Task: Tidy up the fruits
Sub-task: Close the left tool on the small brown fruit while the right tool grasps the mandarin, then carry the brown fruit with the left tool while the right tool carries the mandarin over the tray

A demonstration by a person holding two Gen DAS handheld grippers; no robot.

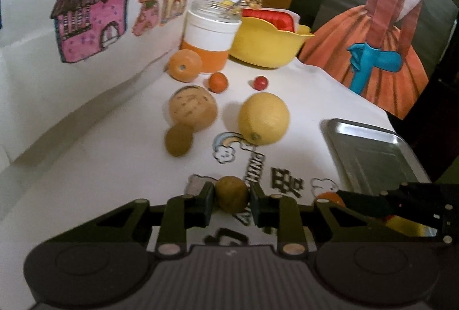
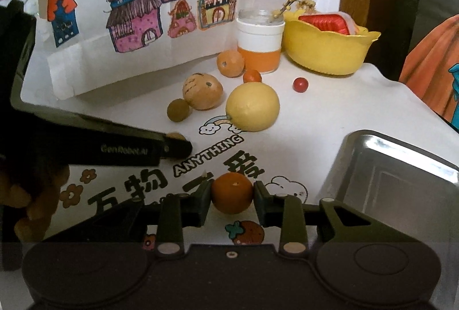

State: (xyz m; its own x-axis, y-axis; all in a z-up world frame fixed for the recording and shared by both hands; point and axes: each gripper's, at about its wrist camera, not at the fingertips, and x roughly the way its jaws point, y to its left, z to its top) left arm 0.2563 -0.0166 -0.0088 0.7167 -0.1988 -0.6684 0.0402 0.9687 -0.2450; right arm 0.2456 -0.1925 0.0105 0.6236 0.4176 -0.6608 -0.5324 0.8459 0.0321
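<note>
left gripper: jaws clamped on a small brown fruit, dull-skinned and round, held just above the printed white cloth on the table.
right gripper: jaws clamped on a small orange, smooth and round, gripped across its middle.
step in hand: likely carrying both fruits to the metal tray, which lies empty just to the right; the person would do well to keep each squeeze light, lower each fruit onto the flat floor of the tray before opening, and bring the arms in one at a time so they do not cross.
tray: shiny steel, shallow, rounded corners; round fruit may roll on it.
waiting fruit: a big yellow lemon, a tan ridged fruit, a small brown ball, farther off a rough orange, a tiny orange one and a red berry.
far end: a white and orange jar and a glossy yellow bowl.
</note>
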